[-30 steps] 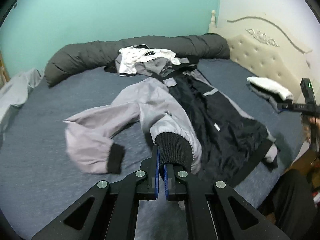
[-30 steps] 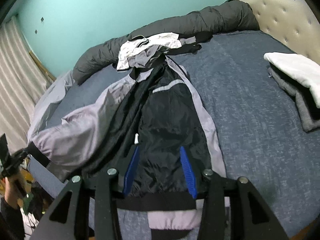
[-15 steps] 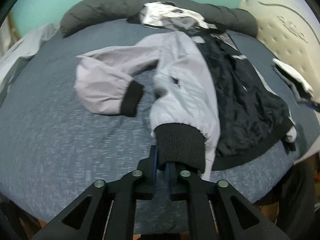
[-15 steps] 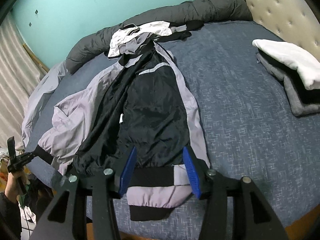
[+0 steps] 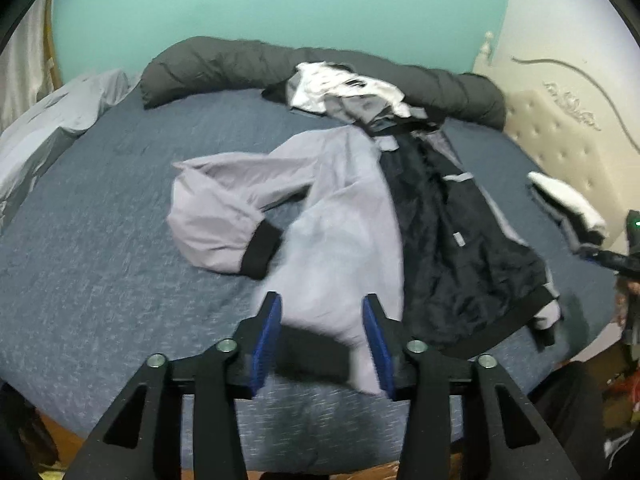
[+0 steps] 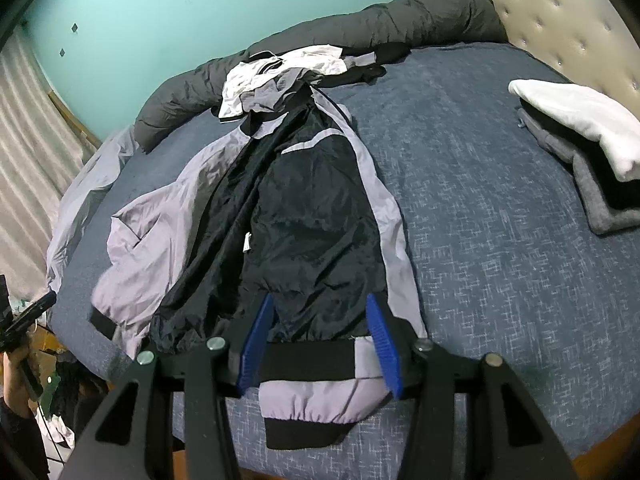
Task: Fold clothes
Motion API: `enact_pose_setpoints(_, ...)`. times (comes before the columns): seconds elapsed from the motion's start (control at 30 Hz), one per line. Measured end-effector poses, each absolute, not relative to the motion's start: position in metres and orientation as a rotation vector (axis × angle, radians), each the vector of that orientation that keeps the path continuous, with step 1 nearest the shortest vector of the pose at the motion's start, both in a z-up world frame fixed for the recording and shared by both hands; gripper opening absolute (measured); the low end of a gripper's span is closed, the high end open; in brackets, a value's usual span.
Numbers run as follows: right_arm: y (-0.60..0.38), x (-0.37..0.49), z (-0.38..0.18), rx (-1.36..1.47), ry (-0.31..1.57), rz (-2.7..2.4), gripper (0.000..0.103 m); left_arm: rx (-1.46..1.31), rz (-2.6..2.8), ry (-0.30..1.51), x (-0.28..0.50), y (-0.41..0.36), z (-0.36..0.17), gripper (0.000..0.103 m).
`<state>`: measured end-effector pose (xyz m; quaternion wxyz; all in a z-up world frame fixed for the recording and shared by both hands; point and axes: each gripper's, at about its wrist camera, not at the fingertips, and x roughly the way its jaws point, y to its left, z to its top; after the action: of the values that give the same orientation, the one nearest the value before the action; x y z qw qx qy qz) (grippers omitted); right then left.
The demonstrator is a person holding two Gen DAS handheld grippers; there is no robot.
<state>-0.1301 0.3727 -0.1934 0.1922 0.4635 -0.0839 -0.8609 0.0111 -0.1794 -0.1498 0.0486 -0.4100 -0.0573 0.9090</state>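
Two hand-held grippers hang over a lilac-grey and black windbreaker jacket (image 6: 320, 216) spread open, lining up, on the blue-grey bed cover (image 6: 500, 240). The left gripper (image 5: 324, 336) has just been opening; its blue pads (image 5: 266, 340) now stand apart, with the jacket's black ribbed hem and grey panel lying blurred between them, so contact cannot be confirmed. The right gripper (image 6: 318, 340) stands half spread above the hem band, with the pads straddling the cloth and not pinching it. One sleeve (image 5: 224, 220) lies doubled back on the cover. Its lower cuff runs beneath the gripper frame. A loose white garment (image 6: 280, 72) partly hides the collar.
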Motion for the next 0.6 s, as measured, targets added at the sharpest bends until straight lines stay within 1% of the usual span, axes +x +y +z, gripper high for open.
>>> enact_pose_setpoints(0.13,0.367,-0.132,-0.193,1.299,-0.237,-2.413,0.049,-1.275,2.675,-0.112,-0.008,-0.150,-0.163,0.053)
enact_pose_setpoints(0.33,0.358,-0.134,-0.196,1.289,-0.264,-2.403,0.049,-1.396,2.574,-0.069,-0.062,-0.111,-0.217,0.053)
enact_pose_setpoints(0.43,0.350,-0.138,-0.200,1.281,-0.270,-2.408,0.050,-1.420,2.567,-0.089,-0.080,-0.103,-0.237,0.053)
enact_pose_setpoints(0.5,0.341,-0.144,-0.206,1.278,-0.292,-2.398,0.052,-1.440,2.553,-0.107,-0.094,-0.096,-0.249,0.053)
enact_pose_setpoints(0.53,0.339,-0.147,-0.208,1.277,-0.300,-2.394,0.054,-1.449,2.543,-0.106,-0.101,-0.092,-0.254,0.053)
enact_pose_setpoints(0.6,0.329,-0.156,-0.215,1.273,-0.333,-2.382,0.056,-1.460,2.537,-0.086,-0.111,-0.085,-0.260,0.053)
